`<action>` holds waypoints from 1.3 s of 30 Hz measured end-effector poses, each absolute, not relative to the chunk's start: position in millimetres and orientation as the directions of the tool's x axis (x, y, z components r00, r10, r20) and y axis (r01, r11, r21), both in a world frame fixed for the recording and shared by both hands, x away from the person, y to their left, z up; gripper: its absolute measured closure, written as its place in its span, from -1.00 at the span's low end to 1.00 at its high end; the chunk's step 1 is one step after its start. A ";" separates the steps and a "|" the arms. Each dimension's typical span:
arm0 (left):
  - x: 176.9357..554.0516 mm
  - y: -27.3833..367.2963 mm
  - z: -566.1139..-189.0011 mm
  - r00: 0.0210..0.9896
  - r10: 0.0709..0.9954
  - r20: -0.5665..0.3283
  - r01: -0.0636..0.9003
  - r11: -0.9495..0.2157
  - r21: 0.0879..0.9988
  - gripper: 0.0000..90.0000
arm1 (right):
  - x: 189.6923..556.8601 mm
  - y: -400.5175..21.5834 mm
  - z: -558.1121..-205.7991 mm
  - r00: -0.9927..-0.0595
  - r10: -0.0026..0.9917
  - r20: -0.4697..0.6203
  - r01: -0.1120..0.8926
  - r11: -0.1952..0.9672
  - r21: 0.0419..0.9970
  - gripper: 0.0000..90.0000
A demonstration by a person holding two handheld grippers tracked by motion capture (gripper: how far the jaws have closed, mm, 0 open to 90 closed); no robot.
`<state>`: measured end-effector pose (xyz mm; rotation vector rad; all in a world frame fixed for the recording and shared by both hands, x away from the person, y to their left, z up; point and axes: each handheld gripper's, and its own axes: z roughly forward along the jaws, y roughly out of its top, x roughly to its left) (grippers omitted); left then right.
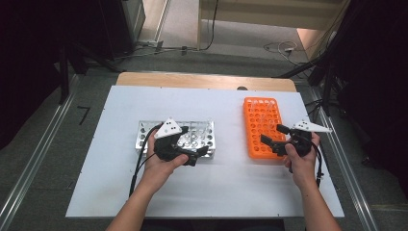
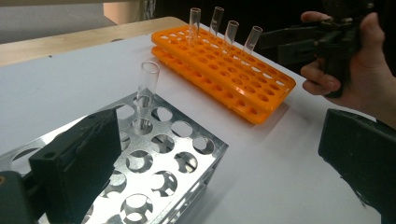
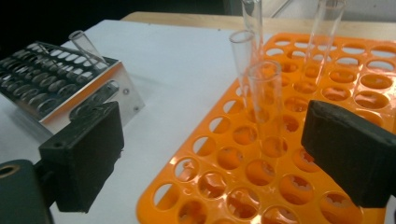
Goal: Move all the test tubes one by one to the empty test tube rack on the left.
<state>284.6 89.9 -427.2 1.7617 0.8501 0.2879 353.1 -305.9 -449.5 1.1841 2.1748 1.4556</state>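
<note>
My left gripper (image 1: 201,155) sits left of centre in the high view, over the metal rack (image 1: 144,132), jaws spread wide with nothing between them. In the left gripper view, one glass tube (image 2: 146,88) stands in that rack, above and left of centre. My right gripper (image 1: 272,138) hovers at the near edge of the orange rack (image 1: 262,120), right of centre, also released. Four tubes (image 2: 225,30) stand there, I think; the nearest tube (image 3: 266,100) rises between the right jaws, untouched.
</note>
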 end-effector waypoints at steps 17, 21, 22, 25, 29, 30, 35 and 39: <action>281.1 85.4 -428.2 0.720 0.661 -0.210 0.400 -0.149 0.904 -1.00 | 380.2 -291.4 -460.8 -0.479 0.867 0.134 0.601 0.213 0.770 0.35; 281.3 84.7 -429.2 0.723 0.660 -0.207 0.401 -0.156 0.903 -1.00 | 379.4 -289.6 -461.4 -0.466 0.879 0.106 0.593 0.222 0.774 0.47; 281.5 84.4 -429.5 0.723 0.659 -0.208 0.402 -0.156 0.902 -1.00 | 378.8 -289.0 -461.6 -0.465 0.880 0.093 0.589 0.229 0.775 0.49; 281.5 83.8 -429.8 0.722 0.659 -0.210 0.405 -0.156 0.901 -1.00 | 376.9 -285.7 -461.9 -0.454 0.890 0.043 0.574 0.255 0.779 0.60; 280.9 84.2 -429.0 0.722 0.660 -0.208 0.400 -0.153 0.904 -1.00 | 375.5 -288.7 -460.4 -0.446 0.893 0.061 0.563 0.227 0.794 0.63; 280.6 84.5 -428.7 0.722 0.661 -0.206 0.399 -0.153 0.904 -1.00 | 374.7 -289.4 -459.1 -0.447 0.892 0.062 0.555 0.223 0.801 0.63; 281.3 86.4 -428.2 0.721 0.661 -0.209 0.400 -0.150 0.904 -1.00 | 369.3 -293.7 -446.2 -0.452 0.890 0.063 0.517 0.203 0.832 0.63; 281.6 86.2 -427.4 0.724 0.658 -0.205 0.399 -0.158 0.903 -1.00 | 362.1 -293.1 -432.7 -0.482 0.872 0.086 0.491 0.188 0.850 0.63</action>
